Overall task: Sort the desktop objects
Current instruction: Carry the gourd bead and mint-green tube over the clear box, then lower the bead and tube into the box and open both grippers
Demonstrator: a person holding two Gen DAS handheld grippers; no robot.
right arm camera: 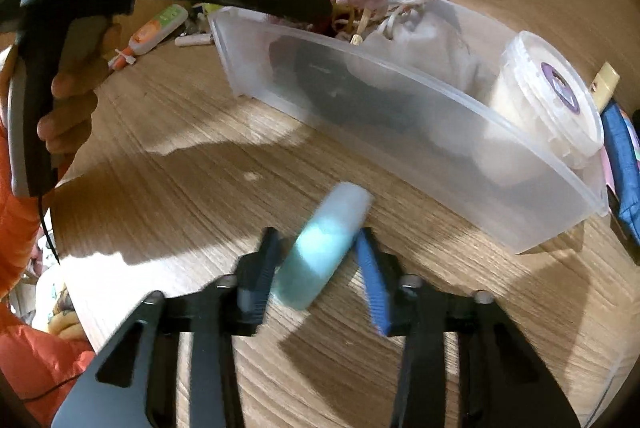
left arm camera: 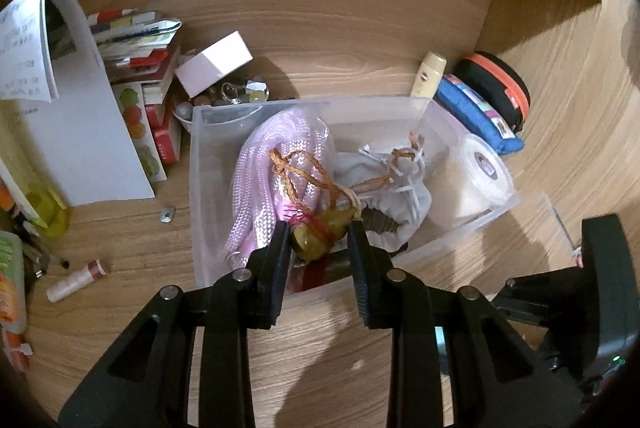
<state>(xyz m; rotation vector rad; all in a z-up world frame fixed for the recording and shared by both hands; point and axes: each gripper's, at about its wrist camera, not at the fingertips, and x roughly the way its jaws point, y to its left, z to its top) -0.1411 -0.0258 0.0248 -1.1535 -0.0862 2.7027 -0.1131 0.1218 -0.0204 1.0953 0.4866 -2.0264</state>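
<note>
While blurred, teal tube (right arm camera: 322,248) sits between right tool (right arm camera: 316,260) fingers.

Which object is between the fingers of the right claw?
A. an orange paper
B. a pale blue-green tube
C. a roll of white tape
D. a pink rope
B: in the right wrist view the pale blue-green tube lies between the fingers of the right claw, above the wooden table.
</note>
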